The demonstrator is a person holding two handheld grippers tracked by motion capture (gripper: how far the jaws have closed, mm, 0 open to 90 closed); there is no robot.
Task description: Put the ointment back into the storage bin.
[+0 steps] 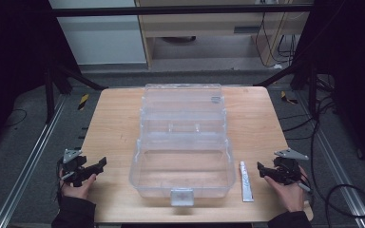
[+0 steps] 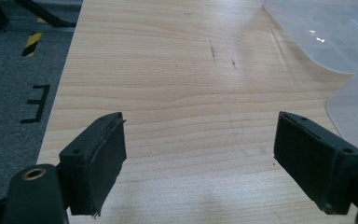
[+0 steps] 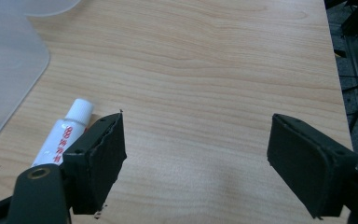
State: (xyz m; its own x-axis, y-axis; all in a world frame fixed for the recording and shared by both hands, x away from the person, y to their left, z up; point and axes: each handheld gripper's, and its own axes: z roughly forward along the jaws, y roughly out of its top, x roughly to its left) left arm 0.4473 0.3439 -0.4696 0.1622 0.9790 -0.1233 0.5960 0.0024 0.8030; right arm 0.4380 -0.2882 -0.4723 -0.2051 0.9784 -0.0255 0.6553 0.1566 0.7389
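Observation:
A clear plastic box (image 1: 183,156) with its lid thrown back stands open in the middle of the wooden table (image 1: 119,118); its corner shows in the left gripper view (image 2: 354,98) and its edge in the right gripper view (image 3: 4,60). A small white tube (image 1: 245,181) with red print lies flat just right of the box, and its cap end (image 3: 70,128) peeks out beside my right gripper's left jaw. My left gripper (image 1: 97,166) sits open at the table's front left, nothing between its jaws (image 2: 198,154). My right gripper (image 1: 264,170) is open at the front right, just right of the tube (image 3: 196,154).
The table's edges drop to grey carpet with metal rails (image 1: 33,156) on both sides. Dark frame legs (image 1: 71,76) and cables (image 1: 347,190) stand beyond the table. Bare wood lies left and right of the box.

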